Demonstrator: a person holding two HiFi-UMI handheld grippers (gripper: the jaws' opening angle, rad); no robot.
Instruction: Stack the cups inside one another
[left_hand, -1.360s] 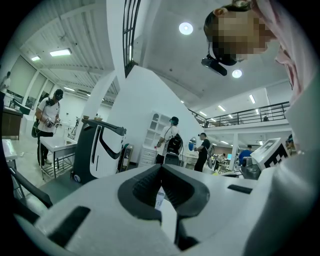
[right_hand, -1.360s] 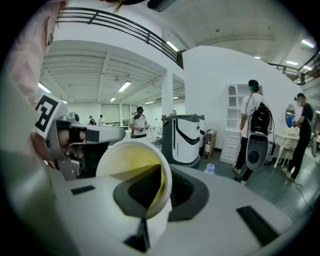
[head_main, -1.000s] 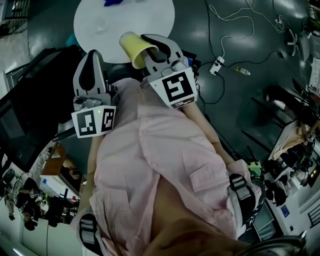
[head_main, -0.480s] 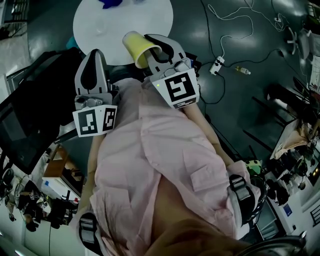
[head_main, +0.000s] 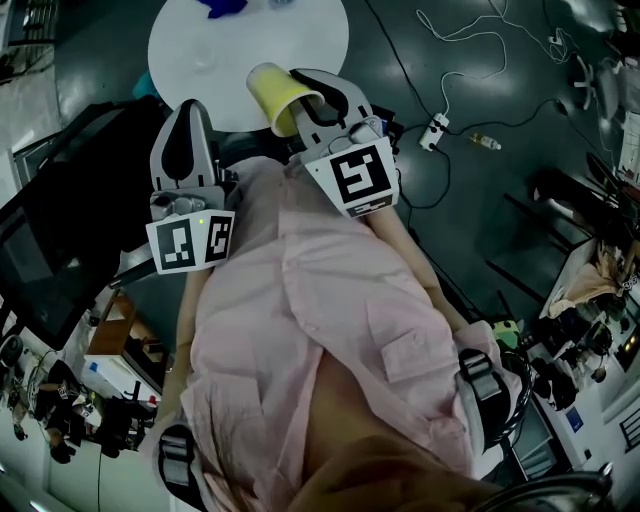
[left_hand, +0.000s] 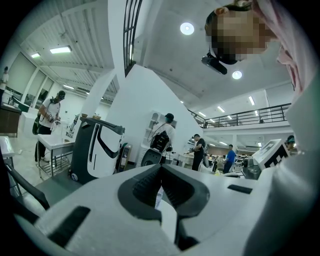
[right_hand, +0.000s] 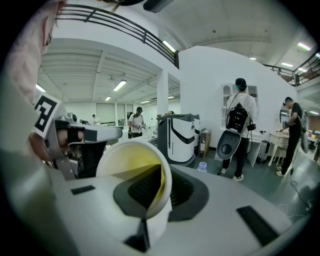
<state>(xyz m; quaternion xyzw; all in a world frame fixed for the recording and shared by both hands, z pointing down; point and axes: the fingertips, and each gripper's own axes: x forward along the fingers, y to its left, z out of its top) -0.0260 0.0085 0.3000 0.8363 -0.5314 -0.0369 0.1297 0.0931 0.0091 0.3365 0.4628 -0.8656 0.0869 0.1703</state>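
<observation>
A yellow paper cup (head_main: 272, 95) hangs tilted over the near edge of a round white table (head_main: 300, 45), its open mouth toward the left. My right gripper (head_main: 297, 103) is shut on the cup's rim; in the right gripper view one wall of the cup (right_hand: 131, 161) is pinched between the dark pads, with the yellow inside facing me. My left gripper (head_main: 188, 108) is held level beside it to the left. Its jaws meet at the tip (left_hand: 160, 171) with nothing between them. A faint round shape (head_main: 203, 55) sits on the table; I cannot tell what it is.
A blue thing (head_main: 225, 5) lies at the table's far edge. Cables, a power strip (head_main: 435, 130) and a small bottle (head_main: 487, 143) lie on the dark floor to the right. Dark furniture (head_main: 60, 210) stands on the left. Several people and a white-and-black machine (right_hand: 182, 137) stand beyond.
</observation>
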